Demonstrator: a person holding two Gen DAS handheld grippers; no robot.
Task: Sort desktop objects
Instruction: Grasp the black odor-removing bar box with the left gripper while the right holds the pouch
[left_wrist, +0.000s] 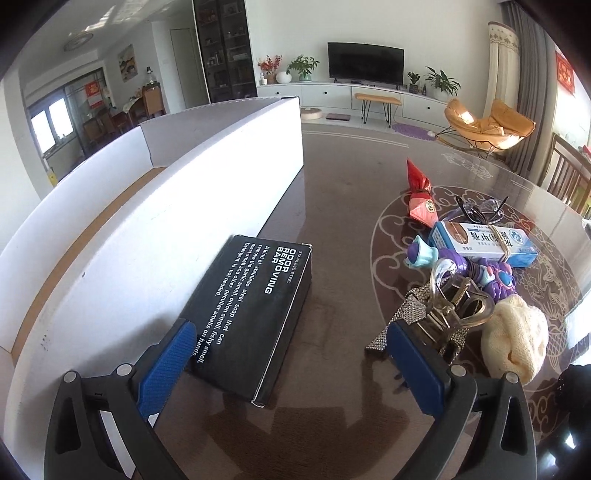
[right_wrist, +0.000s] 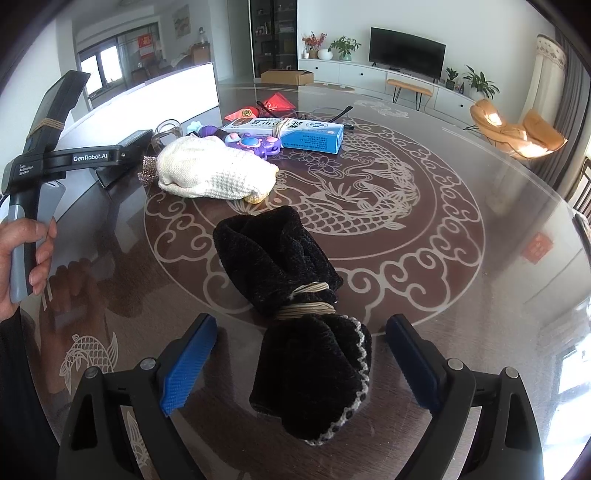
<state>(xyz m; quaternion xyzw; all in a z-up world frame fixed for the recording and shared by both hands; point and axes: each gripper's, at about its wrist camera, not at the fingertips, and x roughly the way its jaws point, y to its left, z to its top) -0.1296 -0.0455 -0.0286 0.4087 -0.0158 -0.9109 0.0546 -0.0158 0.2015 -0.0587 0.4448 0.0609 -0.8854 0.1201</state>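
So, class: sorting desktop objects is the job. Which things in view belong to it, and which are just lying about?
Job:
black box
white tray
hair clip
cream knit
black knit bundle
blue-and-white carton
purple toy
red packet

Lying about:
television
orange chairs
cardboard box on the floor

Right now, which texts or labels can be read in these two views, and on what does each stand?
"STAINLESS STEEL ODOR REMOVING BAR": black box, smaller description beneath.
"GenRobot.AI": left gripper body; small "Data Acquisition System" beside it.
Blue-and-white carton: Chinese print, too distorted to read.
Red wall signs: unreadable.
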